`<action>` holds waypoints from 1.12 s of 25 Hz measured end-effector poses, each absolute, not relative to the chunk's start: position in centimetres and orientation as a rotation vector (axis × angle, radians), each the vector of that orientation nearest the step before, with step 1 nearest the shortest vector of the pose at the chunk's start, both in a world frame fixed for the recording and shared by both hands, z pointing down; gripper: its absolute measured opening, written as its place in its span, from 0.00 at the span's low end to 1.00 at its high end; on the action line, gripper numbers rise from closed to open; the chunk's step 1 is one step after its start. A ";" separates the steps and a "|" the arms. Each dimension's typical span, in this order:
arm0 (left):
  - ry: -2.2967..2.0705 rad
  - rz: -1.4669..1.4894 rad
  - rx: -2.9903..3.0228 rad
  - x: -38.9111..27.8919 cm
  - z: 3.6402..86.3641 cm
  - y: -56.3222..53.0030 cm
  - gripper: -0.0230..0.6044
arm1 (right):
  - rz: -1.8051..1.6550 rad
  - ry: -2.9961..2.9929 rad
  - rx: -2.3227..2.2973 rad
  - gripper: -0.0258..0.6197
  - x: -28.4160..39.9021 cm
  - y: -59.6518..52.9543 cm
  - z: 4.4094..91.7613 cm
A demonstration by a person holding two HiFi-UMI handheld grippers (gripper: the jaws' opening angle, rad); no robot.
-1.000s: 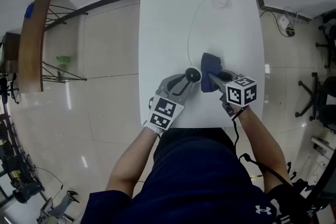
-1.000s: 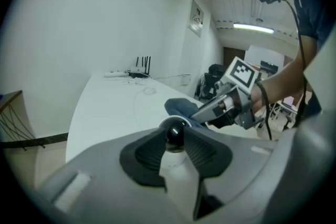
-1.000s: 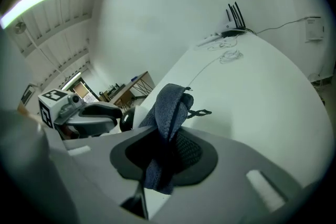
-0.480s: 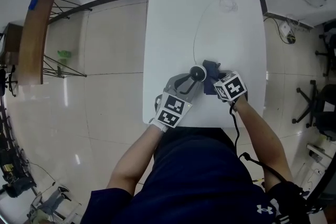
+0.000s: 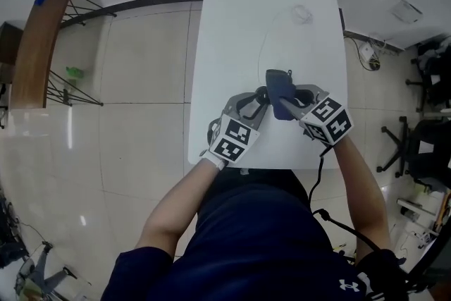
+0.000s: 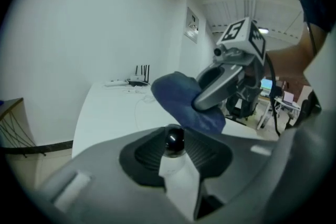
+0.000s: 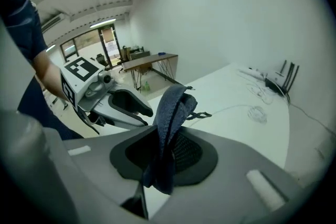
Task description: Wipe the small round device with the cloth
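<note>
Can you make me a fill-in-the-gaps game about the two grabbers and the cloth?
1. The left gripper holds a small round device that is shiny and ___.
2. The right gripper pinches a ___ cloth.
3. Both grippers are above a long ___ table.

Missing words: black; blue; white.

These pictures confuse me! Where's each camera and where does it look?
Head view: on the person's head, facing down at the table; both forearms show.
Left gripper view: on the left gripper, along jaws holding the small round device.
Right gripper view: on the right gripper, jaws pinching the cloth.
All show the cloth.
</note>
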State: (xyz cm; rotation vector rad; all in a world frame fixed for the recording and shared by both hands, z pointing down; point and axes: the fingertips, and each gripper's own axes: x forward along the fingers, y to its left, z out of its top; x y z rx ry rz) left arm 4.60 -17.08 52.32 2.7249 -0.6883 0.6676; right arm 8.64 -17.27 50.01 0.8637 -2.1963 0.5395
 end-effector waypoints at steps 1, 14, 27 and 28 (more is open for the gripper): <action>-0.687 0.680 2.723 4.8 52.5 -17.0 0.22 | 0.503 -2.181 0.818 0.16 8.1 -17.2 50.3; -0.740 0.770 2.651 5.4 53.8 -16.8 0.22 | 0.441 -2.100 0.504 0.16 9.8 -19.8 53.6; -0.794 0.713 2.607 5.3 54.1 -16.8 0.22 | 0.526 -1.995 0.341 0.16 10.6 -20.9 62.8; -0.793 0.710 2.610 5.3 54.1 -16.8 0.22 | 0.500 -1.964 0.337 0.16 10.6 -20.9 63.6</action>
